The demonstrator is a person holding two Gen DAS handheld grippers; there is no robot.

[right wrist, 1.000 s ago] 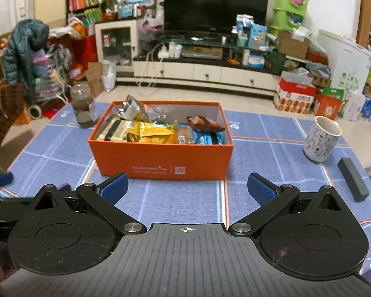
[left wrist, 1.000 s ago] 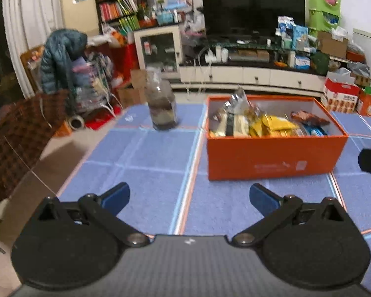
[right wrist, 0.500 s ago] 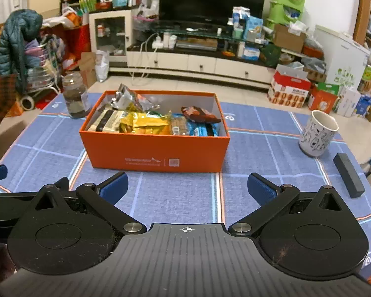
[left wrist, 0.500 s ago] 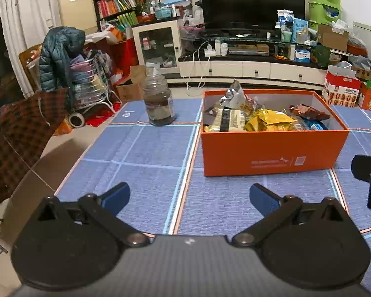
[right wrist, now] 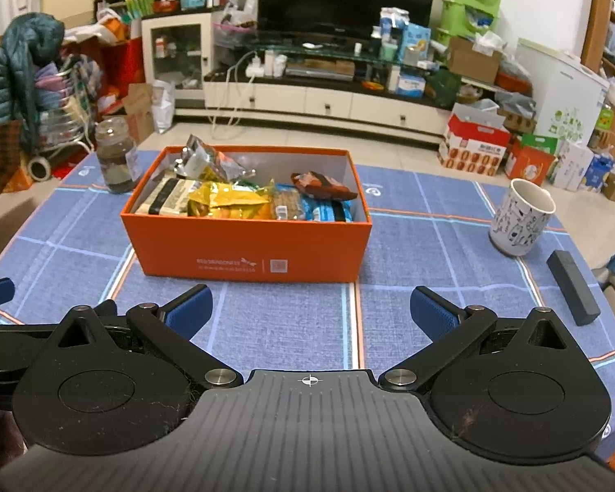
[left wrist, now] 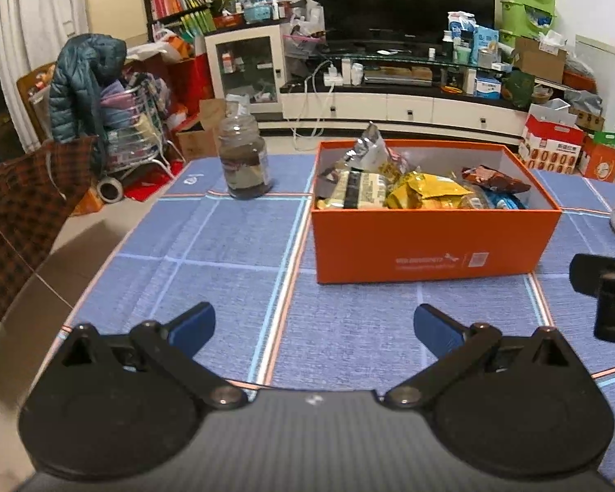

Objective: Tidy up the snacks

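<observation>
An orange box (left wrist: 434, 246) (right wrist: 246, 252) stands on the blue checked tablecloth (left wrist: 225, 270) and holds several snack packets: a yellow bag (right wrist: 225, 201), a silver bag (right wrist: 203, 160), a brown packet (right wrist: 324, 186) and blue packets (right wrist: 326, 210). My left gripper (left wrist: 313, 326) is open and empty, near the table's front edge, short and left of the box. My right gripper (right wrist: 310, 311) is open and empty, in front of the box. Part of the right gripper (left wrist: 607, 295) shows at the right edge of the left wrist view.
A glass jar (left wrist: 244, 160) (right wrist: 115, 160) stands left of the box. A patterned white mug (right wrist: 520, 215) and a dark bar (right wrist: 572, 287) are on the right of the table. A chair with checked cloth (left wrist: 16, 213) is at the left. A TV stand (right wrist: 328, 98) lies beyond.
Both grippers have drawn back from the box and risen a little, so the box looks smaller and more of the tablecloth shows in front. Both stay open.
</observation>
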